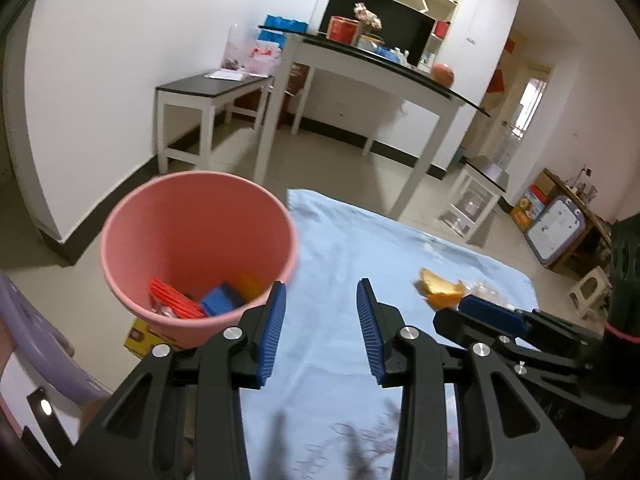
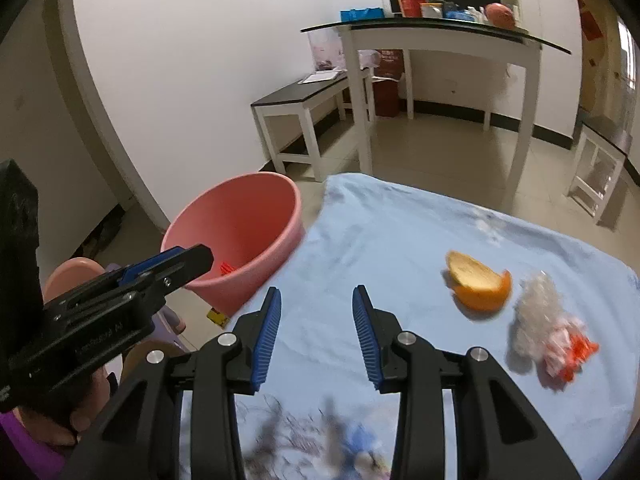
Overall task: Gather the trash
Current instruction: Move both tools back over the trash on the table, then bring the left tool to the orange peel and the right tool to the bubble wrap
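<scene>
Two pieces of trash, an orange peel (image 2: 480,284) and a crumpled plastic wrapper (image 2: 544,332), are lying on the blue cloth (image 2: 380,232) while both grippers, left (image 1: 321,328) and right (image 2: 316,334), are hovering part-open and empty (pink bin (image 1: 198,248) waiting beside the cloth, presumably for short drops).

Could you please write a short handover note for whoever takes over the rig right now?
Left gripper: open, empty.
Right gripper: open, empty.
Pink bin stands off the blue cloth's left edge.
Done: red, blue and yellow pieces lie in the bin.
Left: orange peel and crumpled clear wrapper, both on the cloth's right side.
</scene>
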`<state>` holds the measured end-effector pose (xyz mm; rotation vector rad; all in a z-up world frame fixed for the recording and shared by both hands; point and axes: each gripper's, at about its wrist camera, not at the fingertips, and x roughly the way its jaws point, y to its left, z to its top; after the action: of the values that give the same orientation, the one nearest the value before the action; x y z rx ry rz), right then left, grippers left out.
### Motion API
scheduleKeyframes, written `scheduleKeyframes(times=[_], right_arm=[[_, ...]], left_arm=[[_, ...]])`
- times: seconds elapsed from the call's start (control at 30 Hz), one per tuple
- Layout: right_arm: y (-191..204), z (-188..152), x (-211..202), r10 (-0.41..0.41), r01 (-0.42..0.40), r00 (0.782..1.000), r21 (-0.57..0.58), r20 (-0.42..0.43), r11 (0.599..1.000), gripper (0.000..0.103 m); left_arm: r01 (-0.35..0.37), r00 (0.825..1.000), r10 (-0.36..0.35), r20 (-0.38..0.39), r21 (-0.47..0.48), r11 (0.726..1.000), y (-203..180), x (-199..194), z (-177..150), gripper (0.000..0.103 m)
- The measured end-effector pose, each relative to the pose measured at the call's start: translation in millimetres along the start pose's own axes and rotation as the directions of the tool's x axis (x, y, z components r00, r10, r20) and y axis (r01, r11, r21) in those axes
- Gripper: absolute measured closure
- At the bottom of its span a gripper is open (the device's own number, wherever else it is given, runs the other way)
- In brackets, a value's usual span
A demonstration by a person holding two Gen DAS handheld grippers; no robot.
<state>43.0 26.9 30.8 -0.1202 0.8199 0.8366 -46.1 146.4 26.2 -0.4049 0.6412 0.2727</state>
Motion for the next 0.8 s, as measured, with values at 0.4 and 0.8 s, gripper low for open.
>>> scheduleKeyframes(times=[0.4,0.8], right_arm=[[-68.1,-33.8,-43.1,-0.097,0.096,0.995,0.1,0.013,0.99,0.066],[-166.8,-76.5,-73.2,-0.261,0.251,0.965,0.285,-0.001,0.925,0.066]], left_arm=[[0.063,0.998,-0.059,-0.037,0.113,0.992,-55.4,10.0,-12.8,0.066],[0.139,0.987,-0.115,-0.108,0.242,0.96,-107.5,36.7,-27.4,0.066]])
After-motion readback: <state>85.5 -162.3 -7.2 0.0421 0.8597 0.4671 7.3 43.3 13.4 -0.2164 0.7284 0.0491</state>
